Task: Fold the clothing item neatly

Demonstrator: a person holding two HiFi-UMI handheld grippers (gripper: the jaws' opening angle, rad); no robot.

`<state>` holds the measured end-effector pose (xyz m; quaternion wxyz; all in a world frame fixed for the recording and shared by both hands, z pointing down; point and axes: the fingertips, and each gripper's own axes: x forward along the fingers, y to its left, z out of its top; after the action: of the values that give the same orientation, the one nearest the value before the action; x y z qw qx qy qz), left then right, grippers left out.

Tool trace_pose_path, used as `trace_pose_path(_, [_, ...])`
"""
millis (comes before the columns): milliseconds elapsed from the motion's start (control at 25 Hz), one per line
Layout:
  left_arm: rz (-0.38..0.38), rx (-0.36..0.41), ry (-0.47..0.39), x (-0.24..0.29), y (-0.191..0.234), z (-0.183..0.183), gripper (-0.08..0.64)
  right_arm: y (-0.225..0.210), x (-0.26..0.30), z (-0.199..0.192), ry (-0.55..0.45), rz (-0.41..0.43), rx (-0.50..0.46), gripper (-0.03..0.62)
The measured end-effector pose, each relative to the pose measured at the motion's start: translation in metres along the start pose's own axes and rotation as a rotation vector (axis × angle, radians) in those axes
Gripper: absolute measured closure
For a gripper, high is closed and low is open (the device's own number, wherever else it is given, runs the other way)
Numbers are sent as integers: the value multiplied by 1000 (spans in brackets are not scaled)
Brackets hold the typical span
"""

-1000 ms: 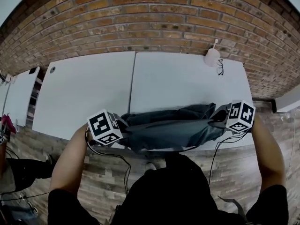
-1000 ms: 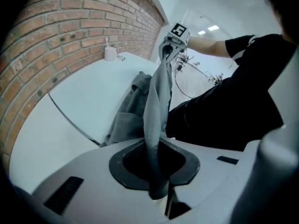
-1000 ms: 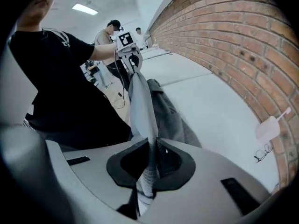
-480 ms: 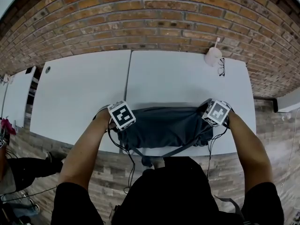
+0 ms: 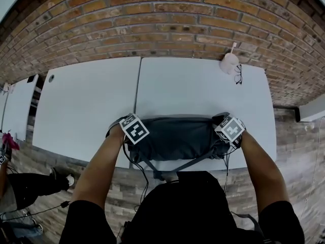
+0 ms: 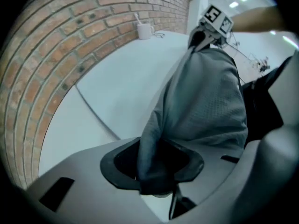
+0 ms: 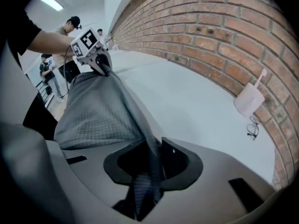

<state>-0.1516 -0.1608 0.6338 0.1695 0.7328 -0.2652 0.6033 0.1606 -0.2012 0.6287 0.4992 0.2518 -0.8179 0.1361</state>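
Observation:
A dark grey garment (image 5: 177, 139) lies as a folded band along the near edge of the white table (image 5: 193, 90), with a strap hanging off the front. My left gripper (image 5: 127, 125) is at the band's left end and my right gripper (image 5: 223, 123) at its right end. In the left gripper view the cloth (image 6: 205, 97) runs into the left gripper (image 6: 152, 164), still pinched as the jaws are opening. In the right gripper view the cloth (image 7: 98, 111) is likewise caught in the right gripper (image 7: 152, 164), whose jaws are opening too.
A white cup (image 5: 229, 62) and a pair of glasses (image 5: 238, 72) sit at the table's far right by the brick wall (image 5: 162, 24). A second white table (image 5: 86, 100) adjoins on the left. People stand beyond the left end (image 7: 70, 27).
Both grippers moved forward from the table's near edge and closer together, carrying the garment's edge over. The cloth now lies flatter and more compact on the table.

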Motion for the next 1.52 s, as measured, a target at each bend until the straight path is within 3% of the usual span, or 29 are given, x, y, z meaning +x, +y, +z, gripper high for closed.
trace_pose_path(120, [46, -207, -119, -21, 22, -5, 310, -12, -22, 5, -127, -38, 122, 380])
trace_pose_path(160, [59, -245, -174, -32, 27, -5, 308, -16, -34, 8, -180, -48, 168, 356])
trace_pose_path(360, [77, -347, -444, -88, 19, -9, 310, -16, -114, 34, -520, -116, 392, 356])
trace_pose_path(480, [77, -478, -654, -126, 16, -14, 349, 0, -167, 45, -745, -191, 509, 357])
trace_pose_path(560, [145, -568, -787, -158, 25, -25, 400, 18, -195, 46, -861, -231, 567, 357])
trace_pose_path(640, [229, -616, -883, -189, 34, -40, 527, 37, -221, 48, -954, -270, 593, 359])
trace_pose_path(720, [251, -622, -968, -217, 29, -47, 561, 57, -250, 50, -1024, -321, 597, 373])
trace_pose_path(760, [250, -617, -1007, -229, 21, -49, 561, 66, -265, 49, -1051, -357, 596, 419])
trace_pose_path(800, [255, -607, -1040, -240, 13, -51, 561, 76, -280, 48, -1075, -396, 590, 542])
trace_pose_path(840, [266, -595, -1064, -249, 5, -52, 561, 85, -294, 47, -1097, -428, 580, 592])
trace_pose_path(960, [288, -568, -1098, -265, -17, -52, 562, 108, -324, 45, -1121, -503, 532, 592])
trace_pose_path(1080, [257, -579, -1074, -259, -39, -52, 563, 124, -335, 38, -1087, -558, 490, 592])
trace_pose_path(1360, [178, -606, -1054, -257, -105, -53, 563, 146, -335, -9, -1067, -489, 561, 592])
trace_pose_path(1520, [142, -629, -1044, -258, -151, -49, 561, 166, -348, -32, -1066, -442, 504, 592])
